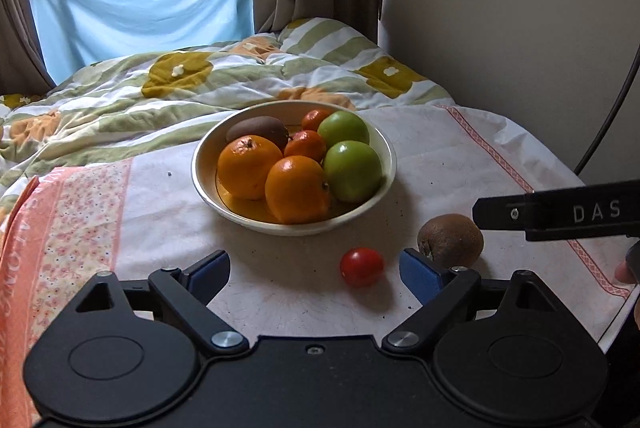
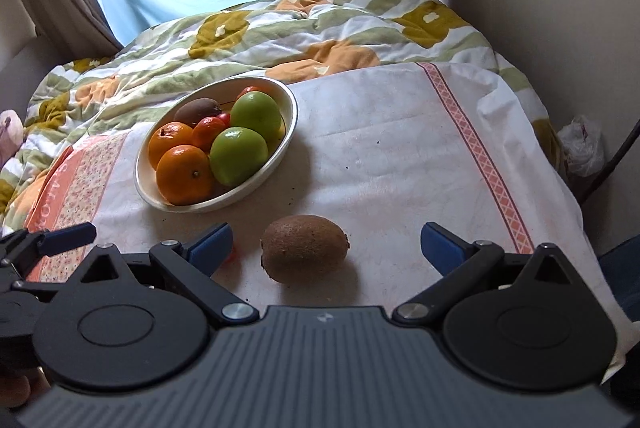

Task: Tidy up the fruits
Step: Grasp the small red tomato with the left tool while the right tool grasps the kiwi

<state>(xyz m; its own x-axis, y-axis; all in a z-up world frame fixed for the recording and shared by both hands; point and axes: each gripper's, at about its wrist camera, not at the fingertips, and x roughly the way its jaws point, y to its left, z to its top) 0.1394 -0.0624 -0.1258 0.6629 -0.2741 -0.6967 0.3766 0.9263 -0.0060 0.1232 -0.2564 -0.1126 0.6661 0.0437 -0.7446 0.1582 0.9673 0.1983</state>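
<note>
Both jaws wide, empty: right gripper (image 2: 326, 242) w/ fuzzy brown kiwi (image 2: 304, 248) between, left gripper (image 1: 314, 268) by small red tomato (image 1: 362, 267); either may roll off-centre.

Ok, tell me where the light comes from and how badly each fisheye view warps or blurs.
Left wrist view: daylight from the window behind, glare spots on the two green apples, soft shadow under the small red tomato, dark corners, bowed edges. Right wrist view: same backlight, the brown fuzzy kiwi shadowed toward the camera, sharp centre, softer curved edges.
</note>
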